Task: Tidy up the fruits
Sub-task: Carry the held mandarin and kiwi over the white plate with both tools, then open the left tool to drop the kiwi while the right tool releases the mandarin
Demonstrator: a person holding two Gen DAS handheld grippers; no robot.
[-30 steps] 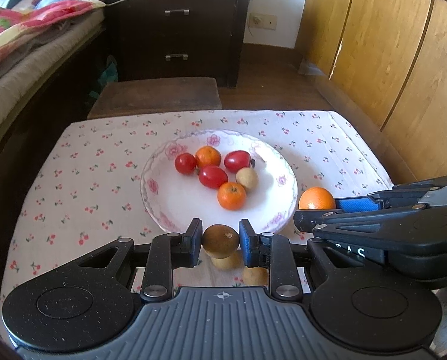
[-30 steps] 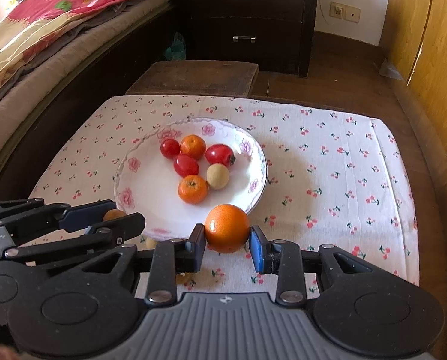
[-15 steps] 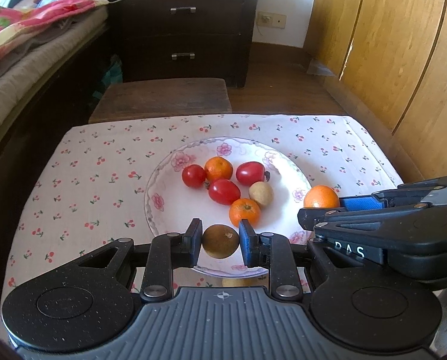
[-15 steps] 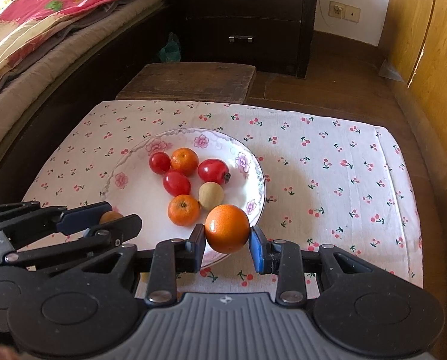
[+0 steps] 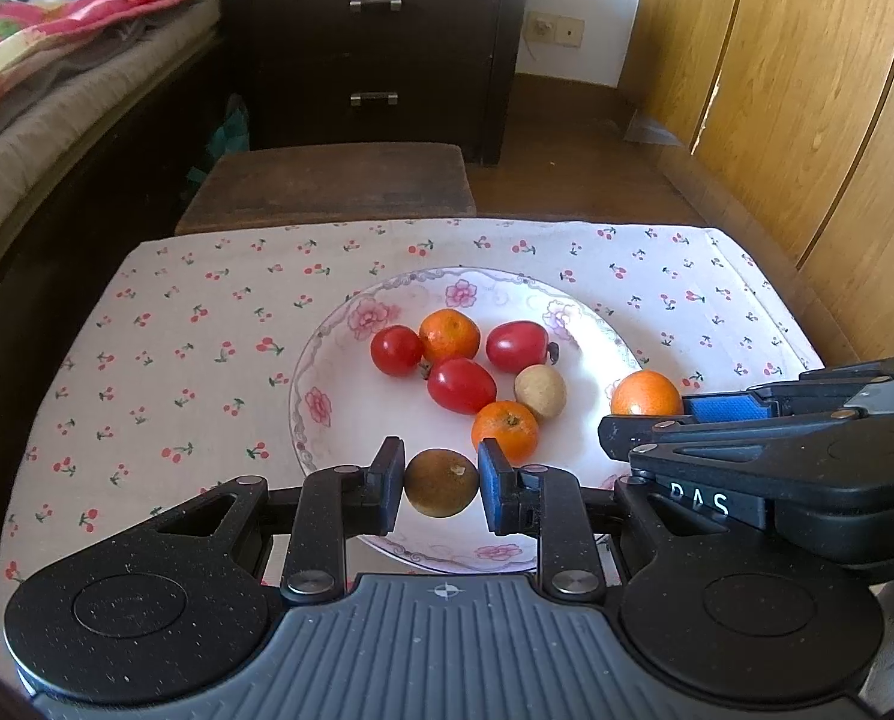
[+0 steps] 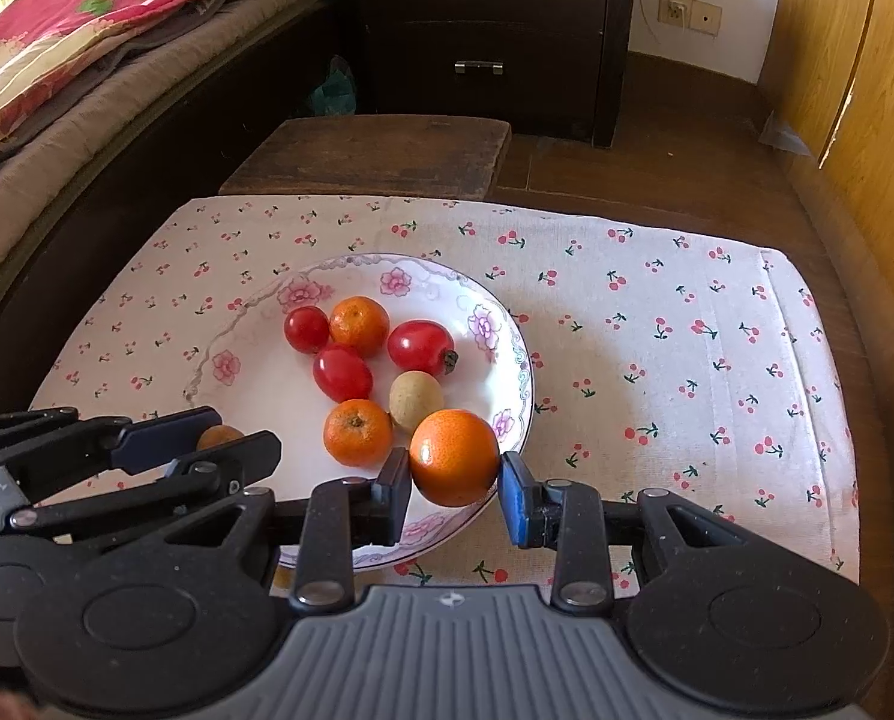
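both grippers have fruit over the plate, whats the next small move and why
Probably lower both a little and open. The left gripper holds a brown fruit over the plate near its front rim; the right gripper holds an orange over its right edge, so nudge that one inward first.

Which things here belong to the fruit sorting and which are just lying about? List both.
Part of the job:
- brown fruit held in the left gripper
- big orange held in the right gripper
- flowered plate with three tomatoes, two small oranges and one pale fruit

Just lying about:
- cherry-print cloth
- wooden stool
- dark drawers
- bed
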